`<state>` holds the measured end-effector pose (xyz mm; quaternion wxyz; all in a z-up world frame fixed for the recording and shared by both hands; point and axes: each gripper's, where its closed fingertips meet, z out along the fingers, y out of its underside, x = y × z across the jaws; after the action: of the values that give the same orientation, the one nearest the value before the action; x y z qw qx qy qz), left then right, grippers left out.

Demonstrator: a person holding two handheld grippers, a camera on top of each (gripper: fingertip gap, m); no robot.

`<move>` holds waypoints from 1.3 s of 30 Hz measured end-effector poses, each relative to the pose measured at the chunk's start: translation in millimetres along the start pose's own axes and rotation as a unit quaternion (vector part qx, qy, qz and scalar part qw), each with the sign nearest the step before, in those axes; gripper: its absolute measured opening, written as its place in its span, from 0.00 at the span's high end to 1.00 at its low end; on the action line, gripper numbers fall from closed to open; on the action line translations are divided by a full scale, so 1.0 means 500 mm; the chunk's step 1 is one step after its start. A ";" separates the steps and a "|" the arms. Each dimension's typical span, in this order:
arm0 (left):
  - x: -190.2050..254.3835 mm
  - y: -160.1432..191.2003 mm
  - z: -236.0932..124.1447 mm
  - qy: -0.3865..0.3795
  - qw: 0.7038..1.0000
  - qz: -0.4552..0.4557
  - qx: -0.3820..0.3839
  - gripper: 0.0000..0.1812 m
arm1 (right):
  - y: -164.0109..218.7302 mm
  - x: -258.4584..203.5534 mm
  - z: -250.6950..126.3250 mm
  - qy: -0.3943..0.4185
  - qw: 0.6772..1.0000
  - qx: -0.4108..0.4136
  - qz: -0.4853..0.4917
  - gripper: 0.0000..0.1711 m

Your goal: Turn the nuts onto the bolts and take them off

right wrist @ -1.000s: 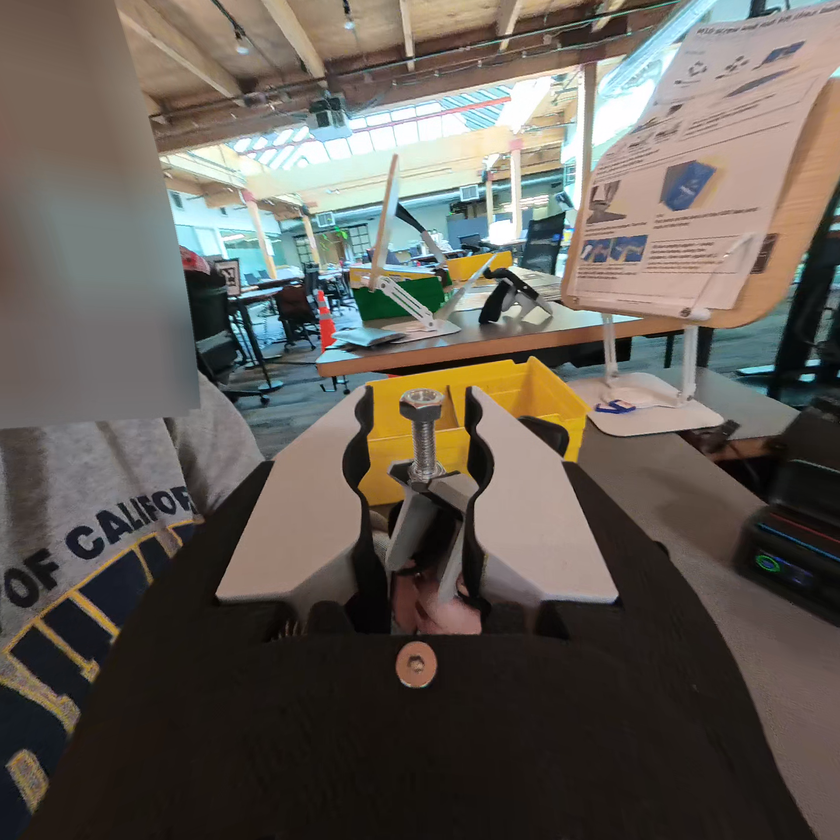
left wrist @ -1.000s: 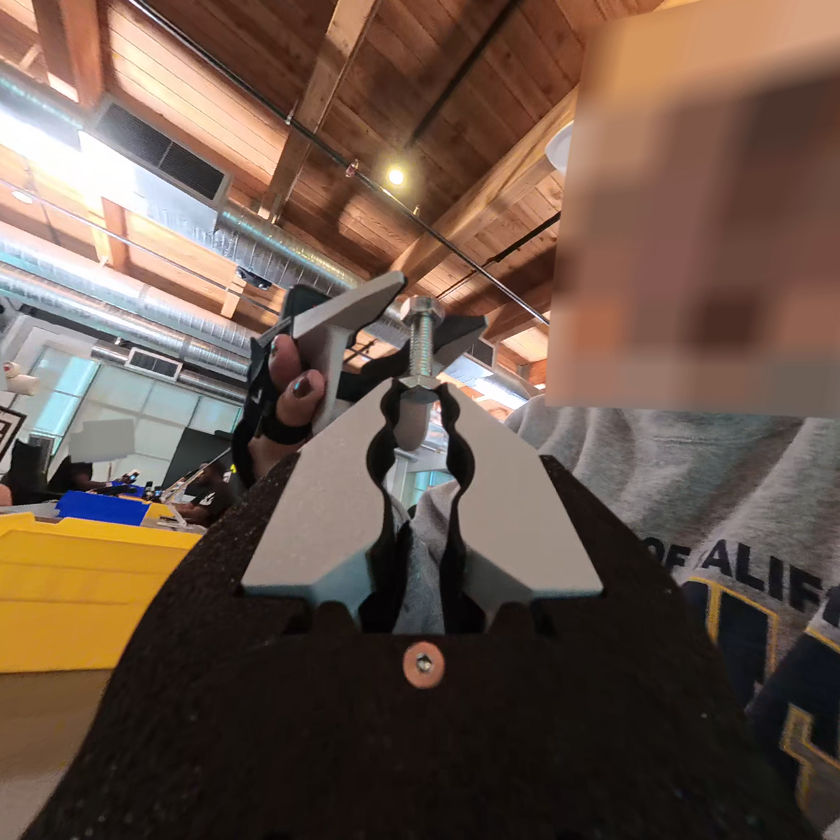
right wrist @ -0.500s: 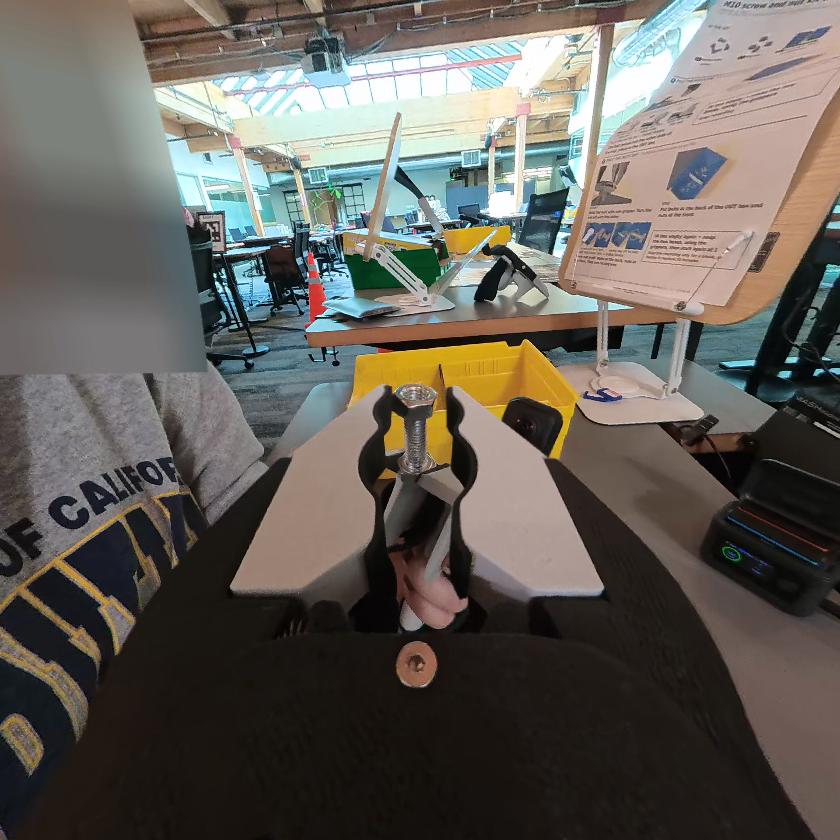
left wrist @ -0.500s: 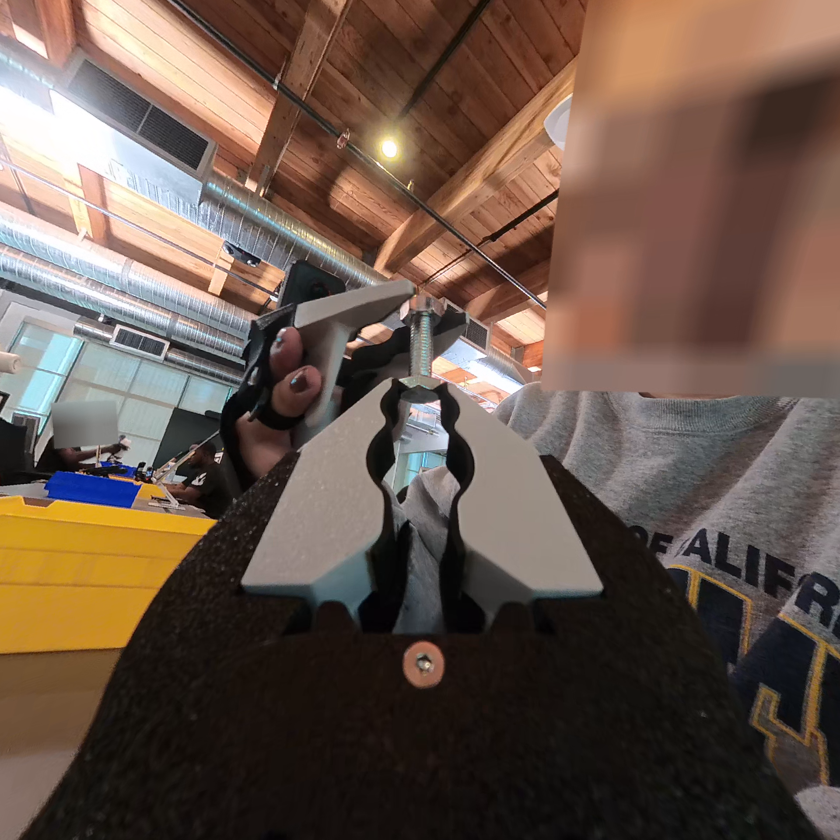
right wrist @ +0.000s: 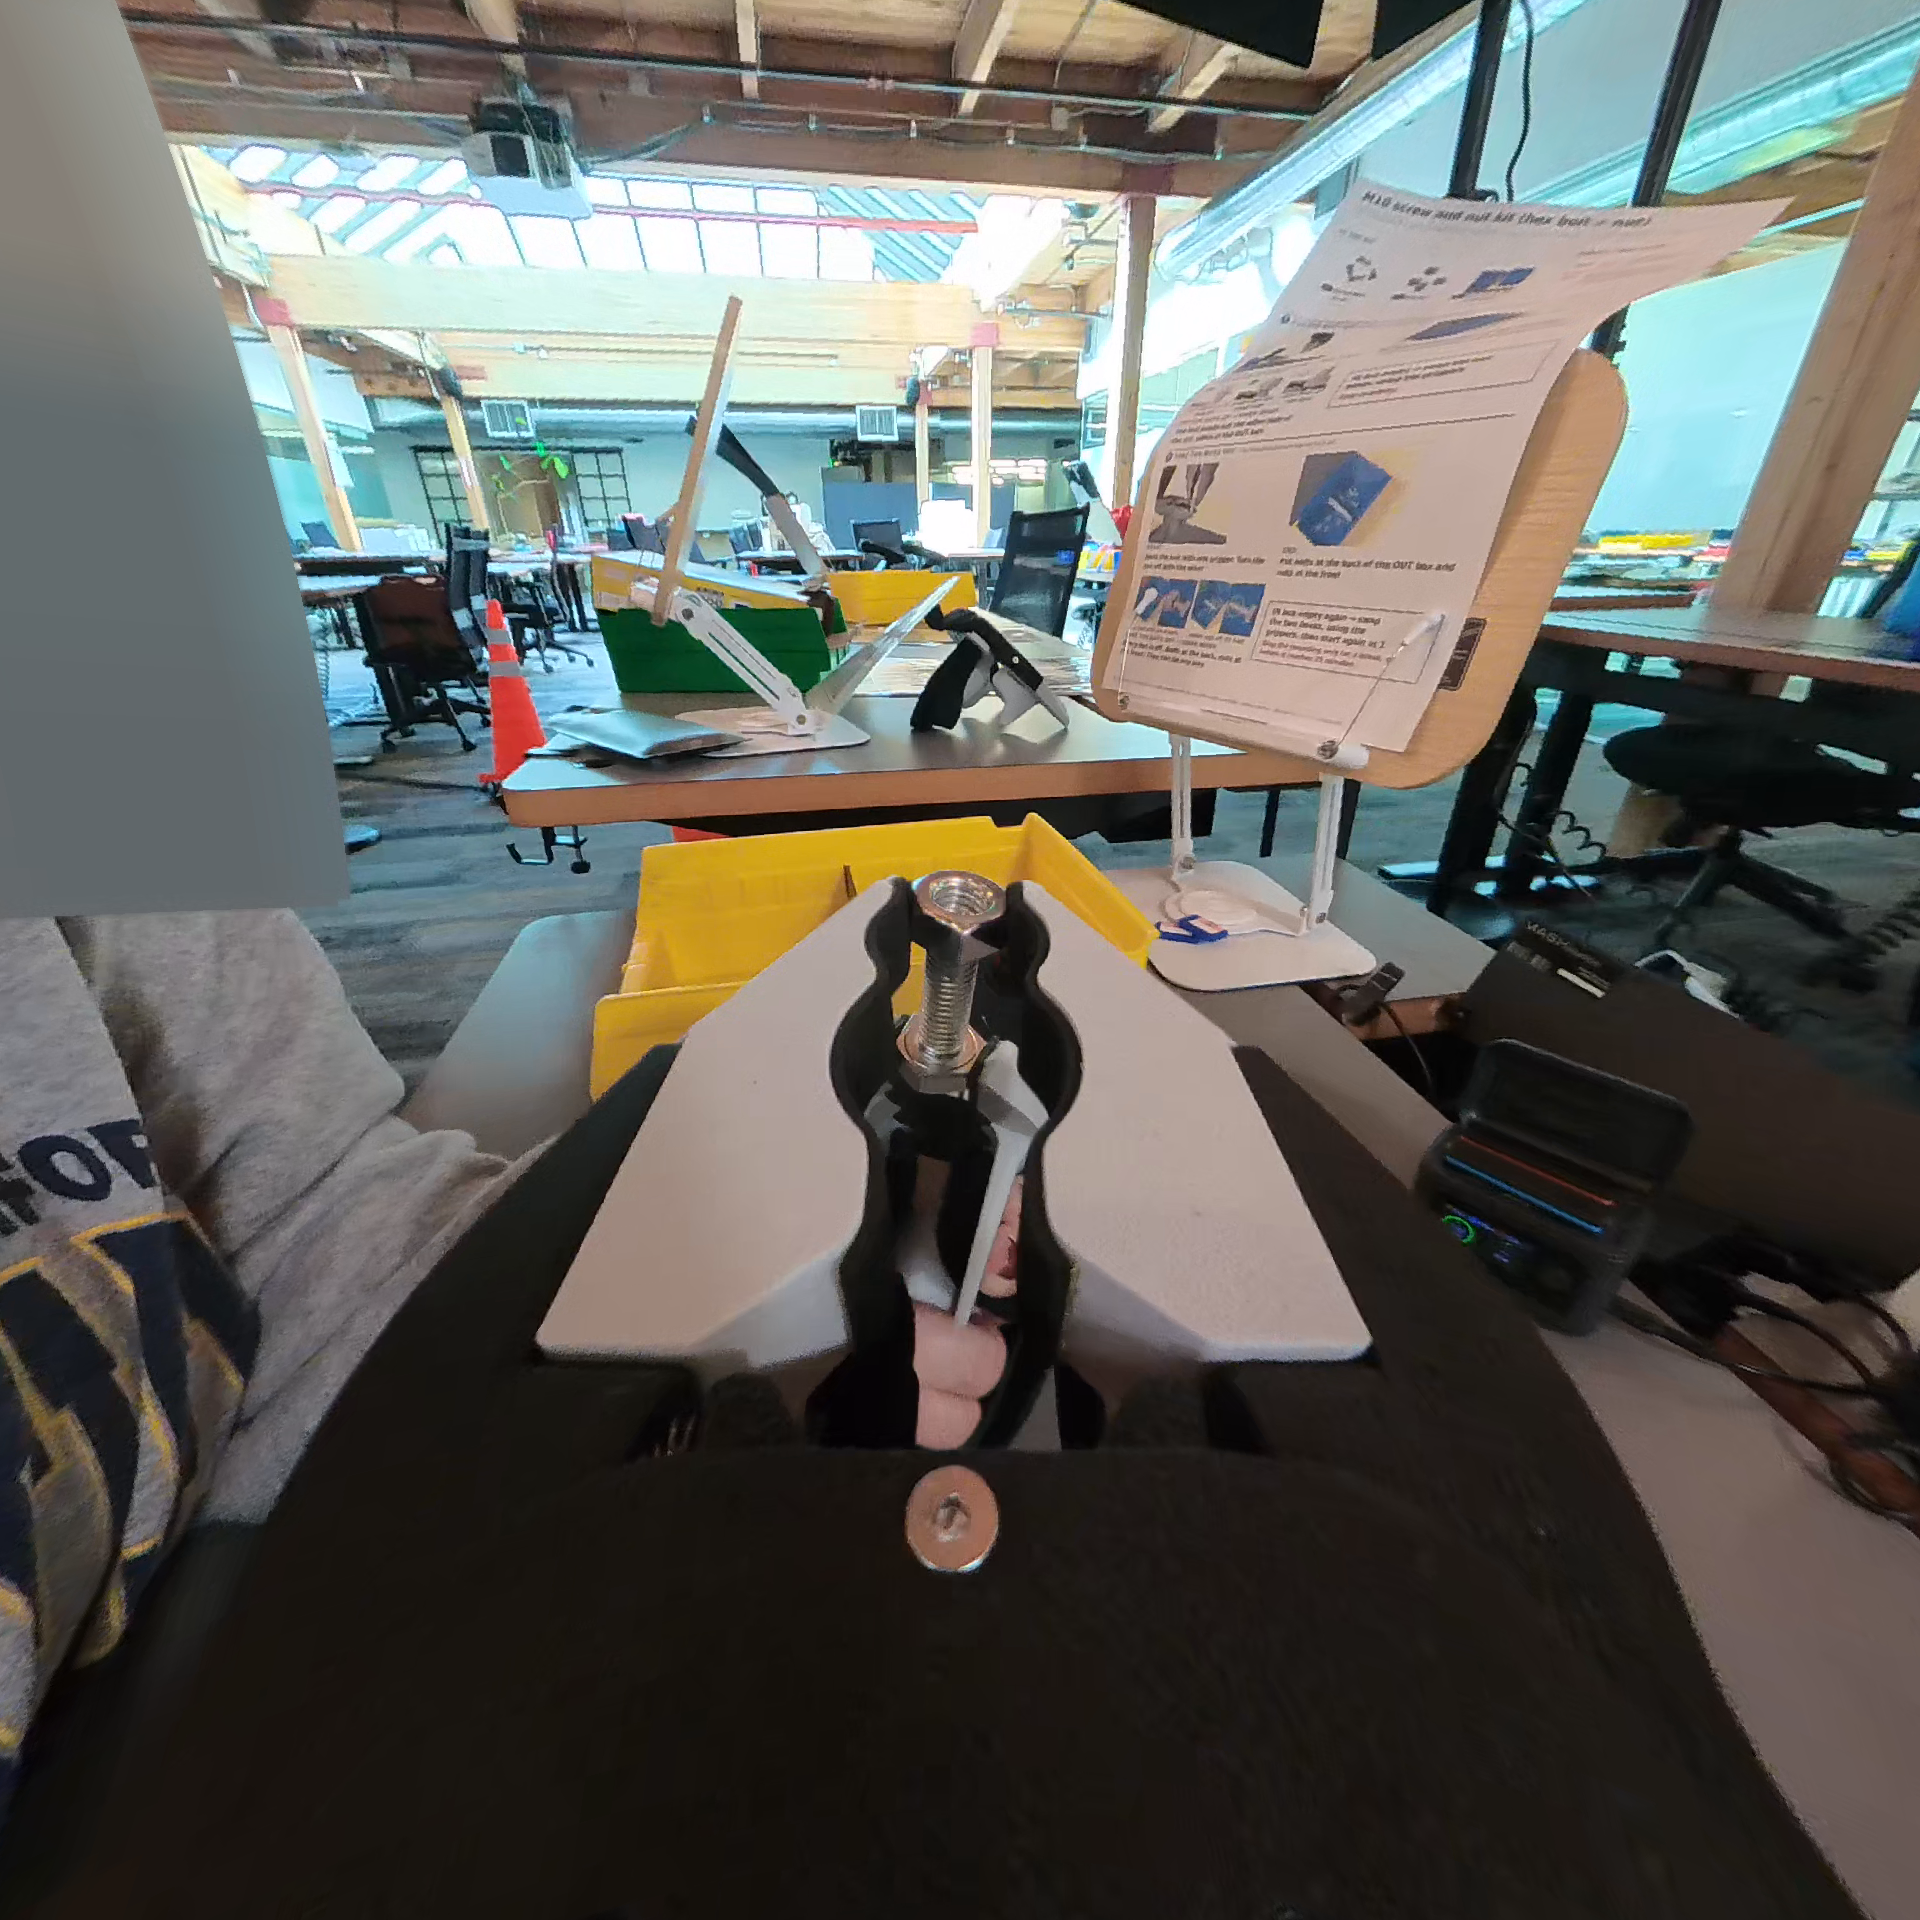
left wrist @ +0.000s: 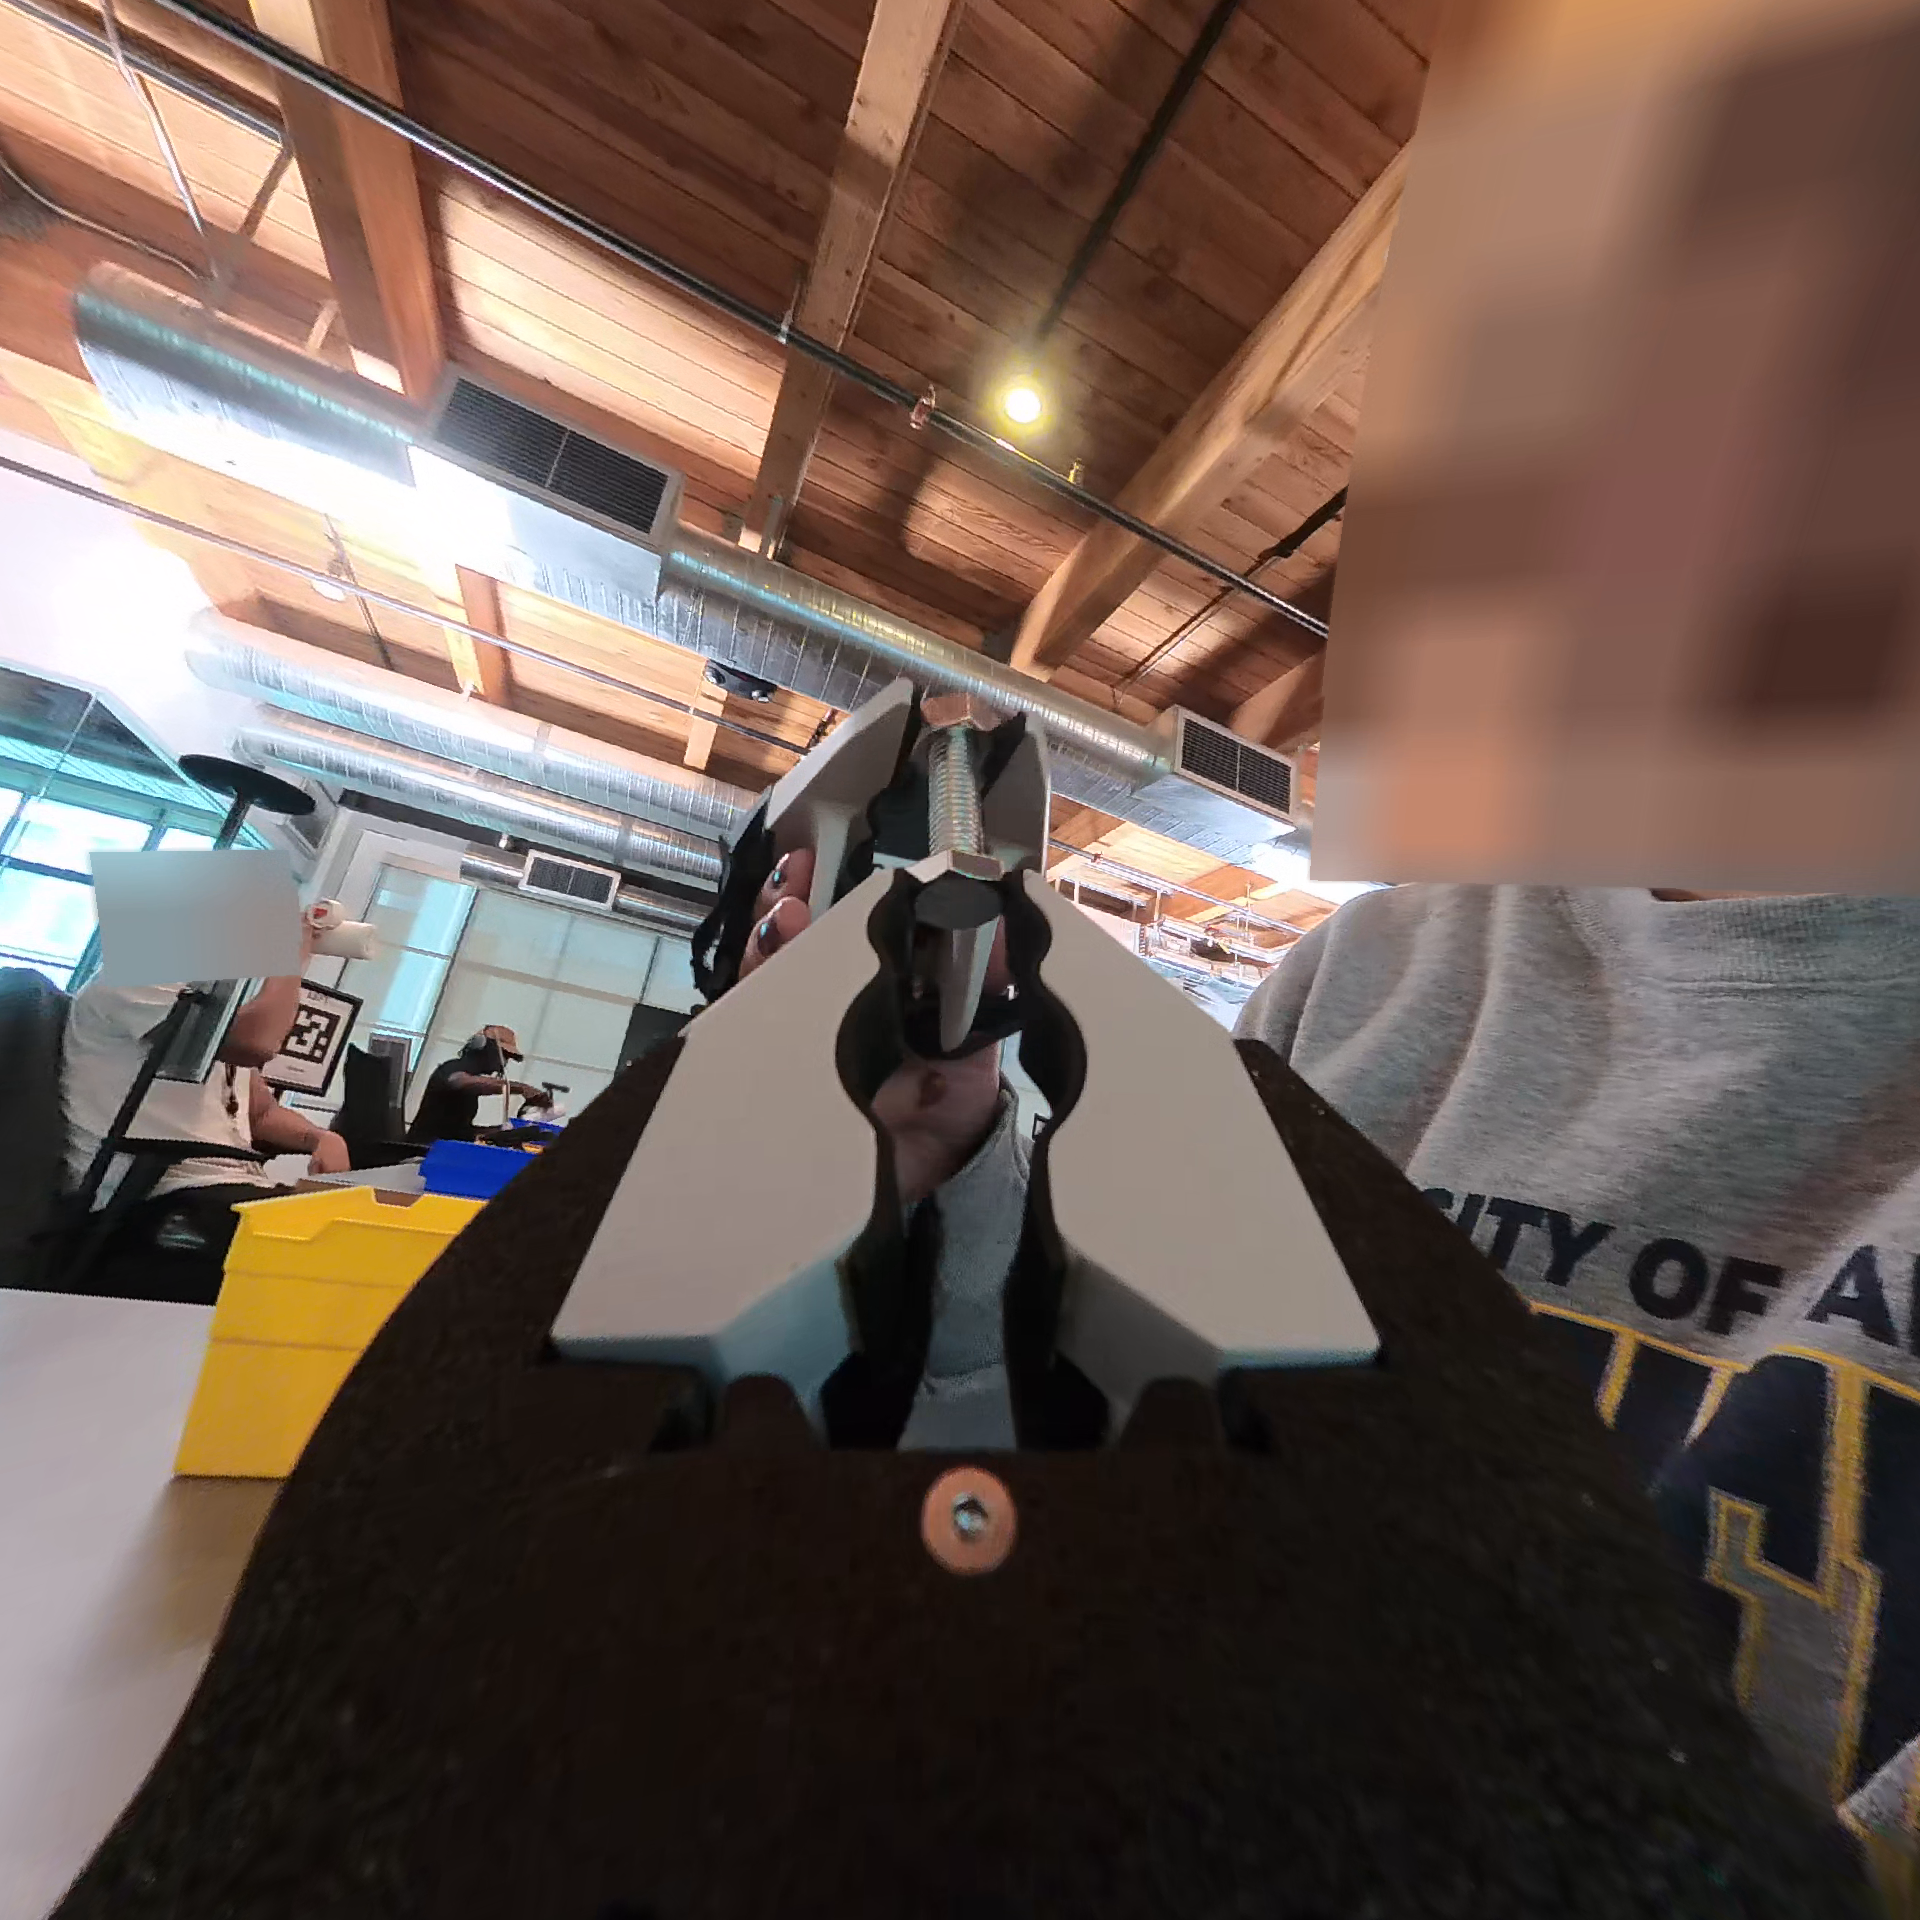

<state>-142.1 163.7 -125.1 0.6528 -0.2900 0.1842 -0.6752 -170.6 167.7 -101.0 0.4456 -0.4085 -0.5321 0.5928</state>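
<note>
Since the earlier frame, both grippers are tilting so the bolt (right wrist: 943, 1003) is pointing along their fingers. The left gripper (left wrist: 958, 902) is clamping its head, the right gripper (right wrist: 954, 914) the nut (right wrist: 953, 908) at the thread's tip; unscrewing seems almost finished.

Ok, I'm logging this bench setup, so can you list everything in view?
bolt: one, silver, spanning between the two grippers
nut: one, silver, on the bolt's tip
bin: one, yellow, on the table beyond the grippers
paper stand: one, wood with a white sheet, right of the bin
case: one, black, on the right of the table
table: one, grey, underneath
cone: one, orange, on the floor at back left
sweatshirt: one, grey, on the person
left gripper: fingers shut on the bolt's head
right gripper: fingers shut on the nut
</note>
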 end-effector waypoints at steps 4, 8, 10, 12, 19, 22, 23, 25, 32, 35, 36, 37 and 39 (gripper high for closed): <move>-0.002 0.005 0.002 0.006 1.000 -0.019 0.001 0.92 | 0.000 0.000 -0.003 -0.017 1.000 0.014 0.022 0.91; -0.016 0.004 0.001 -0.025 1.000 0.006 -0.002 0.92 | 0.002 0.018 -0.006 0.007 0.999 0.031 0.026 0.91; -0.021 0.001 0.000 -0.039 0.999 0.020 0.002 0.91 | 0.001 0.025 -0.006 0.028 0.998 0.050 0.029 0.90; -0.025 0.000 0.000 -0.046 0.999 0.024 0.007 0.92 | -0.001 0.030 -0.006 0.043 0.996 0.070 0.033 0.90; 0.010 0.016 0.013 0.045 0.996 -0.079 -0.005 0.92 | -0.008 -0.021 -0.012 -0.070 0.995 0.071 0.001 0.91; 0.036 0.027 0.024 0.114 0.980 -0.162 -0.008 0.92 | -0.013 -0.048 -0.023 -0.141 0.988 0.067 -0.003 0.90; 0.039 0.030 0.027 0.121 0.979 -0.165 -0.006 0.92 | -0.013 -0.052 -0.026 -0.155 0.986 0.067 -0.004 0.90; 0.035 0.032 0.029 0.113 0.981 -0.155 -0.004 0.92 | -0.012 -0.048 -0.027 -0.155 0.986 0.063 -0.008 0.90; -0.012 0.013 0.015 0.001 0.999 -0.021 0.024 0.92 | -0.005 0.008 -0.011 -0.032 0.997 0.069 -0.028 0.90; -0.042 0.002 0.002 -0.062 0.997 0.022 0.049 0.92 | 0.005 0.043 0.003 0.053 0.996 0.068 -0.030 0.90; -0.048 -0.001 -0.002 -0.075 0.995 0.030 0.056 0.92 | 0.007 0.051 0.008 0.076 0.995 0.066 -0.027 0.90; -0.052 -0.005 -0.005 -0.087 0.994 0.038 0.061 0.92 | 0.009 0.057 0.011 0.097 0.993 0.065 -0.024 0.90; -0.061 -0.009 -0.011 -0.110 0.990 0.055 0.065 0.92 | 0.013 0.071 0.014 0.142 0.988 0.059 -0.019 0.90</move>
<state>-149.7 193.7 -131.1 0.7231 -0.3085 0.0824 -0.6125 -187.6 199.5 -107.0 0.5508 -0.4512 -0.4352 0.5510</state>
